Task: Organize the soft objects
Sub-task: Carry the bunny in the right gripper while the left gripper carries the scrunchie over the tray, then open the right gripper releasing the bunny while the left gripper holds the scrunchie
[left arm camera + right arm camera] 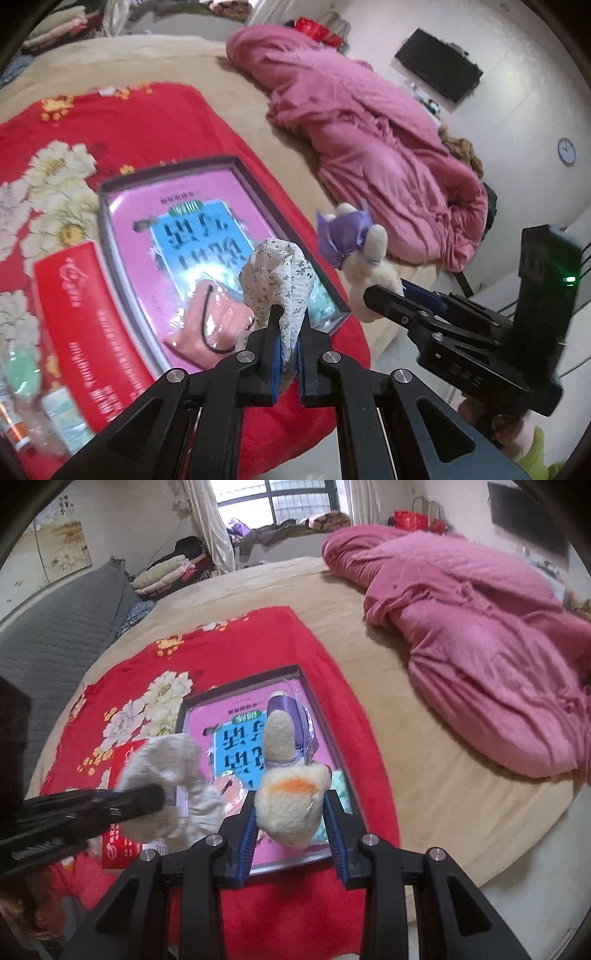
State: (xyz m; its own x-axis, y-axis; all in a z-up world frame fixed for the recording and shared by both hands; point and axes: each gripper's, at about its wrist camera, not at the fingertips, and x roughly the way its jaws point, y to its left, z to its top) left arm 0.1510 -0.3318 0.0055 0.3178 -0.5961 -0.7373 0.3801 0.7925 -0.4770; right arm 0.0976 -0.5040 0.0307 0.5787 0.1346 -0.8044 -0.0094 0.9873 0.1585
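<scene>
Both grippers loaded over the tray

Left gripper (285,343) pinches floral cloth (279,280); right gripper (291,834) clamps plush toy (291,805), both above tray (240,688) ahead. Loose cloth may slip, landing outside.

You face a tan bed (424,760) with a pink quilt (480,657), a barred window (280,498) behind, white walls (517,74) around.

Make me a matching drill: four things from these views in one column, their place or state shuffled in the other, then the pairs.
1. floral cloth
2. plush toy
3. pink quilt
4. pink pouch

A. lying in the open box
B. bunched on the beige bed
C. clamped in the left hand-held gripper
D. clamped in the right hand-held gripper

Pairs: 1-C, 2-D, 3-B, 4-A
</scene>
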